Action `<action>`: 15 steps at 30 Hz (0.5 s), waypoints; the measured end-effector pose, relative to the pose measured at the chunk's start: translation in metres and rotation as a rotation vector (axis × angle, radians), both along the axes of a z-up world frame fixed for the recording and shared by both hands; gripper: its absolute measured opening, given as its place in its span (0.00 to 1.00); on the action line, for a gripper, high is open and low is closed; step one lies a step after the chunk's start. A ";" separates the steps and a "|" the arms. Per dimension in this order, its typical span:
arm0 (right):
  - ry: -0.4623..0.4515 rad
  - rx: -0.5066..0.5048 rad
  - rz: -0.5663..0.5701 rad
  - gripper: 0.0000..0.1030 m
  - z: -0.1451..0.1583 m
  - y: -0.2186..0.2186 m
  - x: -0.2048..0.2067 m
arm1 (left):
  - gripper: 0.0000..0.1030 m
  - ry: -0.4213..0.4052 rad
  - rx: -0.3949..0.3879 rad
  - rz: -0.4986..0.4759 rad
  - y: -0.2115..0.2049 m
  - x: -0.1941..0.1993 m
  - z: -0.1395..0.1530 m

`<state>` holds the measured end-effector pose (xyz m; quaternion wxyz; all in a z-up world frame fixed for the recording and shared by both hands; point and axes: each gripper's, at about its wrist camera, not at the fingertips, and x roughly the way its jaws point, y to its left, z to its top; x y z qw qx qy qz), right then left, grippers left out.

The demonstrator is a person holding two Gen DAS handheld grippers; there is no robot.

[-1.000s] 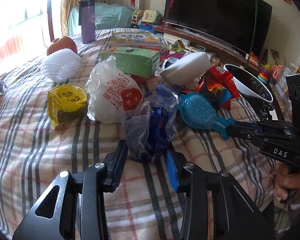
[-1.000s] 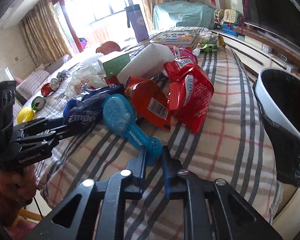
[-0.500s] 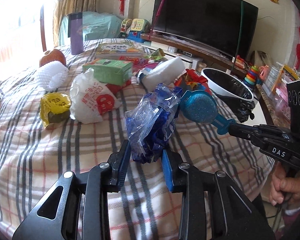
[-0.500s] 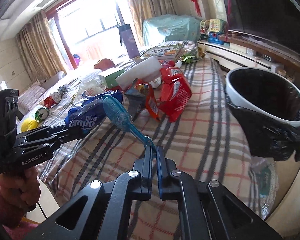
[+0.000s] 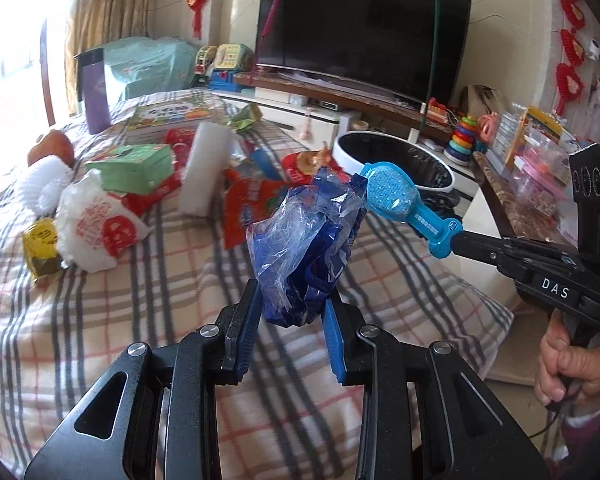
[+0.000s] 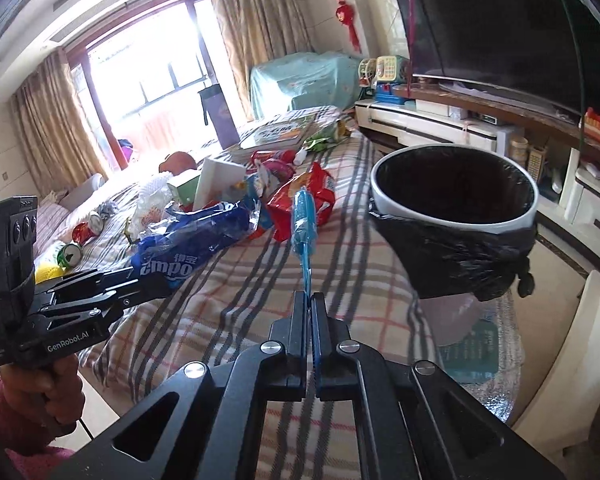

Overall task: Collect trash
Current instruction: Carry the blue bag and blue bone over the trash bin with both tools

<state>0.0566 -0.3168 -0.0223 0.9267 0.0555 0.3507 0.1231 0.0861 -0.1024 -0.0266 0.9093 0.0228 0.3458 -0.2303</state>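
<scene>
Right tool (image 6: 310, 300) pinches brush (image 6: 303, 216) beside bin (image 6: 452, 222).

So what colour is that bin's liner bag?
Black, folded over the white rim of the bin; clearest in the right wrist view.

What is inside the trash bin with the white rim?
The trash bin holds a black liner bag folded over its rim. The inside looks dark; any contents at the bottom cannot be seen.

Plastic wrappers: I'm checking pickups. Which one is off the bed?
The crumpled blue wrapper, clamped in the left gripper; the red ones lie on the blanket.
</scene>
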 end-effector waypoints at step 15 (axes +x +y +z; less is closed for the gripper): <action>-0.004 0.005 -0.114 0.01 0.009 -0.050 0.002 | 0.28 0.000 0.004 -0.104 -0.056 0.019 0.009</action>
